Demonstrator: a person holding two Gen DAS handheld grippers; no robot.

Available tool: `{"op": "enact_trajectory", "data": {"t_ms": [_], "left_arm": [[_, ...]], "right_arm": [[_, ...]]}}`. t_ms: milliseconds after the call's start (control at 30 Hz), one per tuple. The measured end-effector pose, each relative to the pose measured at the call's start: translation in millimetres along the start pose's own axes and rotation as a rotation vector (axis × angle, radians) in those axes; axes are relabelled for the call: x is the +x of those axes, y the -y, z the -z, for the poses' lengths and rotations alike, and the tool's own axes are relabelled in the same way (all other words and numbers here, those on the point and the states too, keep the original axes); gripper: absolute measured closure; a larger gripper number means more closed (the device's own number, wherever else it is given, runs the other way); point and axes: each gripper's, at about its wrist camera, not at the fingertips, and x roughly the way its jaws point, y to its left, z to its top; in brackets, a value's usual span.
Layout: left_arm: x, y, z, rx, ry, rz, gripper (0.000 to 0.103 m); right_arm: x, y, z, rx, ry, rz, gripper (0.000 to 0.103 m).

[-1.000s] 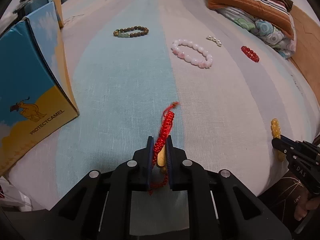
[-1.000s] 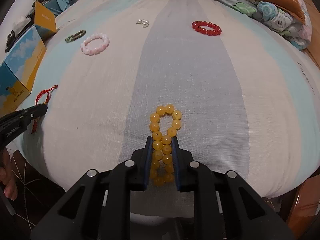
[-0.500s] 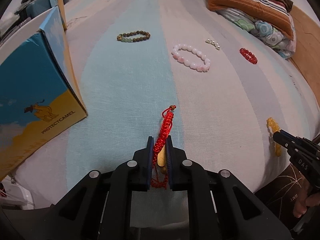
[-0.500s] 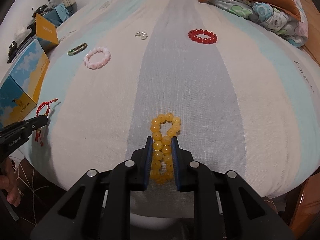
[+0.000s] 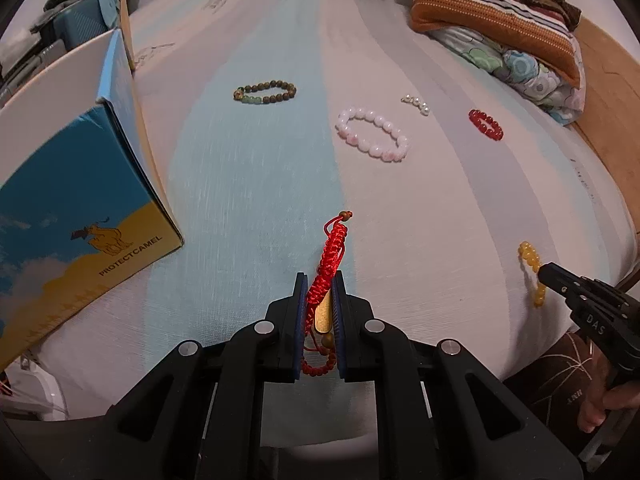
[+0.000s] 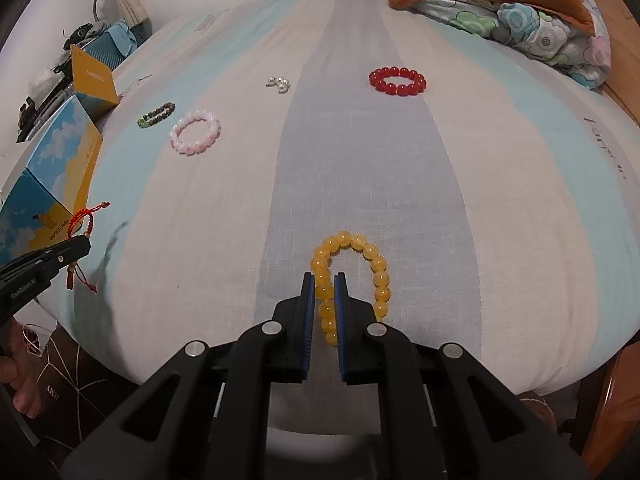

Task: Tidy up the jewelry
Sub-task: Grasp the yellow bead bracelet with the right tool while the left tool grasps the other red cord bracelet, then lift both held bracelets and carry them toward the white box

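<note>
Left gripper [image 5: 319, 292]: clenched on red braided cord bracelet [image 5: 331, 256] w/ gold tube charm; cord's far end sticks up past the tips, clear of the bed.
Right gripper [image 6: 324, 294]: jaws just closed further, now pinching one side of yellow round-bead bracelet [image 6: 352, 276]; other side loops free outside the right pad.
Bed: striped blue/white/grey sheet [image 6: 360, 152].
Loose on sheet: pink bead bracelet [image 6: 195, 133], brown-green bead bracelet [image 5: 264, 92], red bead bracelet [image 6: 397, 81], small white pearl cluster [image 6: 278, 82], all well apart.
Box: blue-yellow cardboard box w/ camel print [image 5: 68, 200], at left edge of bed, near left gripper.
Far end: folded quilts [image 5: 504, 20].
</note>
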Motion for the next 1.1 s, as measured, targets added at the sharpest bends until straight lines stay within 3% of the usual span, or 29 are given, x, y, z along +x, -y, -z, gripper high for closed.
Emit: {"op": "enact_trajectory", "data": {"t_ms": [700, 1100], "left_arm": [[-29, 6, -14, 0.04, 0.035, 0.018, 0.092], [-52, 5, -26, 0.048, 0.057, -0.015, 0.092]], "right_arm": [[-41, 2, -19, 0.021, 0.071, -0.049, 0.094], [-62, -7, -40, -0.006, 0.111, -0.056, 0.094]]}}
